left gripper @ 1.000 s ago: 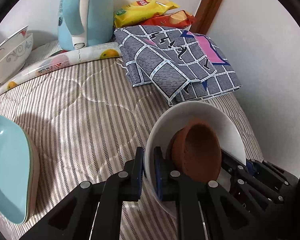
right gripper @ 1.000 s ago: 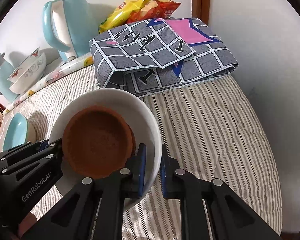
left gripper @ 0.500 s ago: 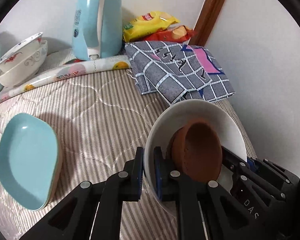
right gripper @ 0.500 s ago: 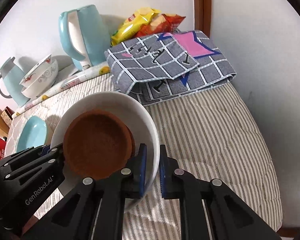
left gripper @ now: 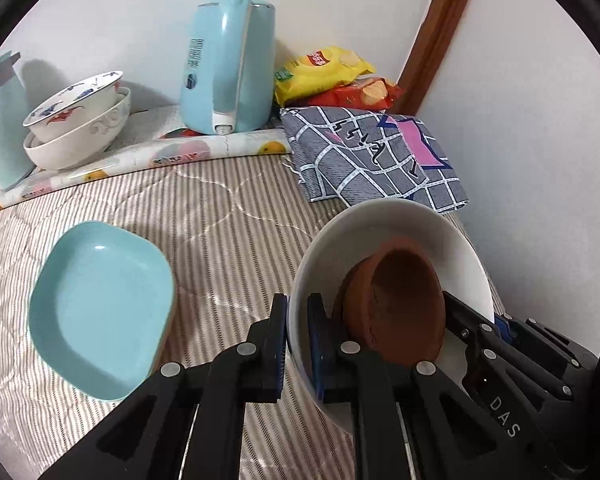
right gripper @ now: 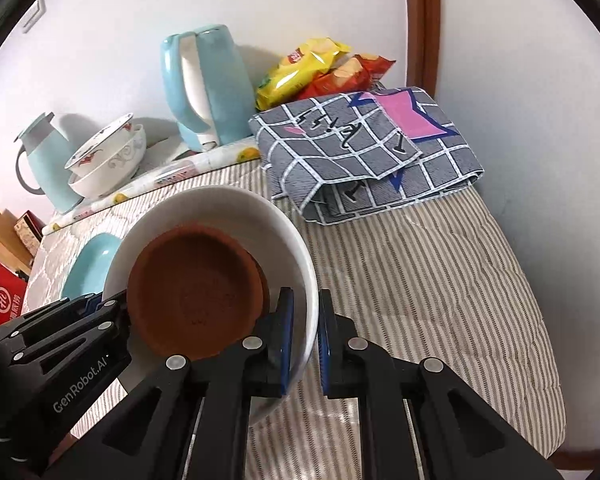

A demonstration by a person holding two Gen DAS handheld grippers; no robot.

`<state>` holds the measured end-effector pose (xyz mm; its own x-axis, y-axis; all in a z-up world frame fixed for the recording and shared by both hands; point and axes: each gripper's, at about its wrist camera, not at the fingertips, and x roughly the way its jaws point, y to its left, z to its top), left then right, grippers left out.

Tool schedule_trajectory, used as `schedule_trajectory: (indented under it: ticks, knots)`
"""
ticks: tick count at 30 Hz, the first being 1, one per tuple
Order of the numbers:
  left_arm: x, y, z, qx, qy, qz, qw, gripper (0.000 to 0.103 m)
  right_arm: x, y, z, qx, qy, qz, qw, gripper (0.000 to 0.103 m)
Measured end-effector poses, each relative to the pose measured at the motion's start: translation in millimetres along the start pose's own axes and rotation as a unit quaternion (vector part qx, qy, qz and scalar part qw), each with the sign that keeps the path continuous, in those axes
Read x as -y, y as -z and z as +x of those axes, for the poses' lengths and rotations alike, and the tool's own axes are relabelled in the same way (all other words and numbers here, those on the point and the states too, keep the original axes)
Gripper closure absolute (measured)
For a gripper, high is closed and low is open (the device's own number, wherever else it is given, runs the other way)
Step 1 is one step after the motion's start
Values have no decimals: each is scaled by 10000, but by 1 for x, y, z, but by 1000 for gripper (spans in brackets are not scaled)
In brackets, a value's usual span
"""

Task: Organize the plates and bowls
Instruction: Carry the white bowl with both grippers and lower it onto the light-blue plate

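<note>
Flask (right gripper: 44, 160): stood far left against the wall, beside the patterned bowls (left gripper: 76, 120), which are nested one in the other to save room.
Teal dish (left gripper: 100, 312): laid on the striped bed cover (left gripper: 228, 216), near left; judged a likely stacking place.
Kettle (left gripper: 228, 64): kept upright at the far wall.
Left claw (left gripper: 298, 344): closed on the near-left rim of the white bowl (left gripper: 384, 224).
White bowl: held tilted above the bed, with the brown bowl (left gripper: 400, 300) nested inside so both are carried together.
Right claw (right gripper: 303, 332): clamped on the opposite rim, sharing the load.
Folded cloth (left gripper: 372, 156): left far right, with snack bags (left gripper: 332, 80) behind.
</note>
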<state>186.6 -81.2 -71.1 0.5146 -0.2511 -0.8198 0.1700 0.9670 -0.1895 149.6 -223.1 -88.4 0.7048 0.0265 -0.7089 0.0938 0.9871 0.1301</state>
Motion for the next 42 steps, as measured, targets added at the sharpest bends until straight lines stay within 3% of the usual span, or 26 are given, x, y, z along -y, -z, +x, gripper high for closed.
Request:
schedule_trajectory:
  ticks: [42]
  knots:
    - [-84,7,-19,141,-299,-491,9982,93,-80,-3,16,-51,-425,-418,9982,94]
